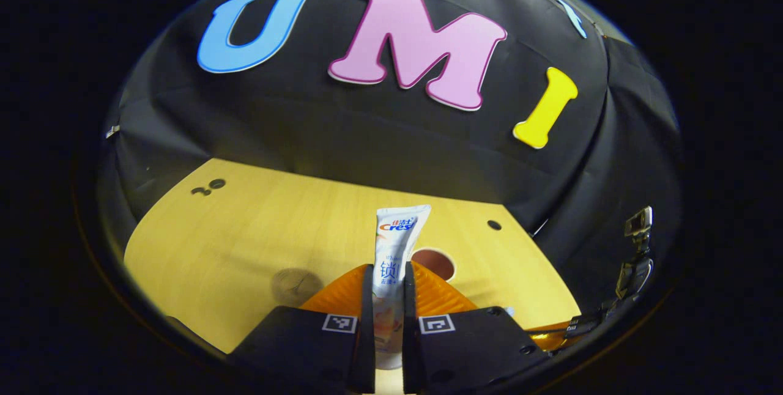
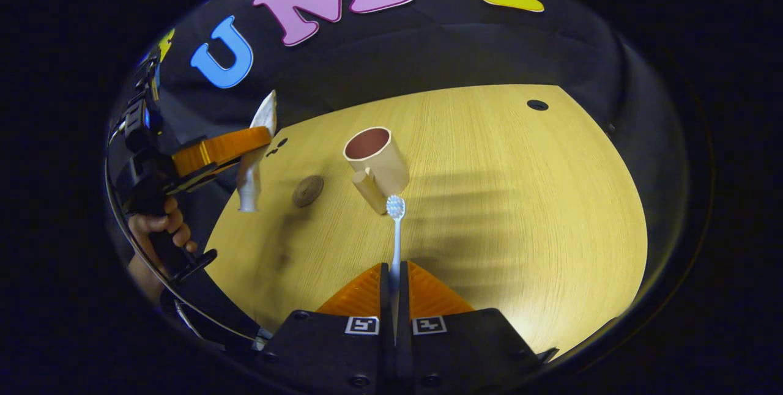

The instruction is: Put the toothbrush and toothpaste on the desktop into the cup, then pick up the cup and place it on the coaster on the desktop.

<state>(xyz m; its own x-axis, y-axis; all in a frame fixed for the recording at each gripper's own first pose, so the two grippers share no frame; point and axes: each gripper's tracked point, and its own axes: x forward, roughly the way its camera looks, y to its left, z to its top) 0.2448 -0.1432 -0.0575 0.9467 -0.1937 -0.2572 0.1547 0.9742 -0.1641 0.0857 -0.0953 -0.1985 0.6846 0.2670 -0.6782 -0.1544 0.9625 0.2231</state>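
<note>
A person in a booth held two grippers over a pale wooden desk [image 2: 520, 199], each already loaded with one of the items bound for the cup.

At far left in the right gripper view, a hand [image 2: 160, 224] held the left gripper [image 2: 254, 150] raised above the desk's edge, its fingers clamped on the toothpaste [image 2: 254, 156] near the middle. The tube hung roughly upright, cap end down and crimped tail up, well clear of the desk, an attitude that looked suited to dropping it cap-first into the cup. The left gripper view showed the same grip from behind: both fingers pressed on the white, printed tube [image 1: 394, 248], with the cup's dark mouth [image 1: 435, 262] just beyond it.

Just right of the tube lay the small, round, brownish coaster [image 2: 308, 191], bare and flat on the desk, near the cup but apart from it.

Next came the cup [image 2: 374, 162], a beige mug with a pinkish inside and a stubby handle [image 2: 367, 190] turned toward the camera. It stood upright on the desk, not on the coaster, and nothing could be seen inside it.

In the centre, the right gripper [image 2: 394, 285] had its fingers closed on the handle of the toothbrush [image 2: 396, 236]. The slim, pale brush pointed forward with its white bristle head close before the cup's base, apparently lined up for a lift over the rim. Neither item had yet gone in.
</note>
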